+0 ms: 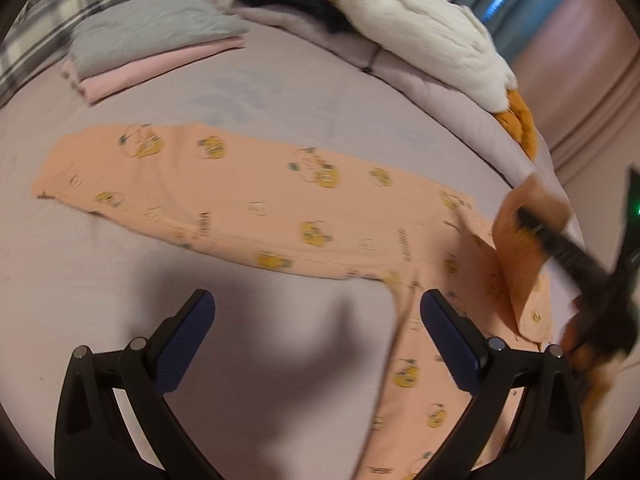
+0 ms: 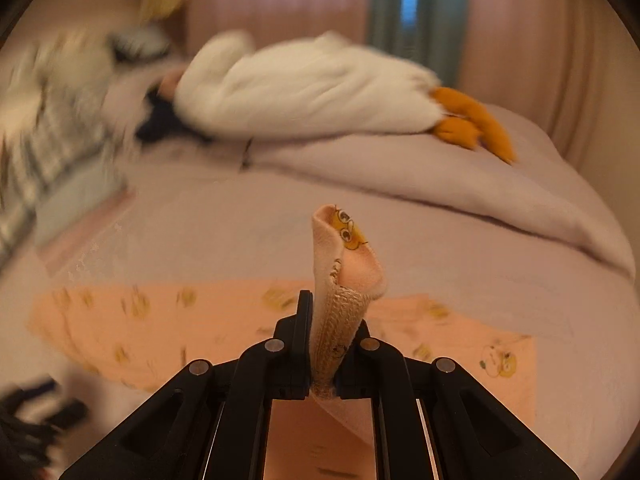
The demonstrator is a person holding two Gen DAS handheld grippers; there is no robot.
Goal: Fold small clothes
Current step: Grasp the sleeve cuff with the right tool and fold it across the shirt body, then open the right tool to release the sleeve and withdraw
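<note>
Peach garment (image 1: 248, 204) with yellow cartoon prints lies spread flat across the lilac bed (image 1: 280, 88), one long section running left to right, another running down toward the left wrist camera. Left gripper (image 1: 318, 320) hovers above the bed, fingers spread wide, blue pads facing each other, nothing between them; its right finger (image 1: 452, 336) sits over the garment's lower section, its left finger over bare sheet. Right gripper (image 2: 332, 344) has its fingers clamped on the garment's ribbed edge (image 2: 340, 320), which stands up between them with a curl of printed fabric on top. In the left wrist view that same gripper (image 1: 532, 224) shows at the right, blurred, lifting a corner of the garment off the bed so that it folds over. Far left on the bed: a folded stack (image 1: 152, 40), grey piece on pink. Behind, a white plush toy (image 2: 312, 88) with orange feet lies on a rumpled duvet (image 2: 440, 176), dark cloth beside it. Pink curtains (image 2: 540, 40) behind.
</note>
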